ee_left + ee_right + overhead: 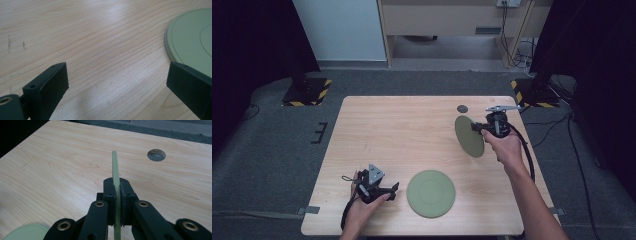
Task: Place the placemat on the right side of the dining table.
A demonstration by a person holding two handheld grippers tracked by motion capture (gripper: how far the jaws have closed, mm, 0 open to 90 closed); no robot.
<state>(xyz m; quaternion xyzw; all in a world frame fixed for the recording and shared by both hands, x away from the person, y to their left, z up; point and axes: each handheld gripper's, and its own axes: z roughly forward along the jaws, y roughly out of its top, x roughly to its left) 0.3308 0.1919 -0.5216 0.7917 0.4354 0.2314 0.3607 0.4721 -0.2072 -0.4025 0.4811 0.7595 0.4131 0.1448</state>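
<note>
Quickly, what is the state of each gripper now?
Left gripper: open, holding nothing, jaws wide apart beside the flat plate.
Right gripper: shut on the raised plate, gripping its edge.

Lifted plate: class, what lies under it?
The lifted plate hangs on edge in the right gripper, bare table beneath. Nothing rests there; the strip directly behind its disc is hidden. The flat plate lies apart.
</note>
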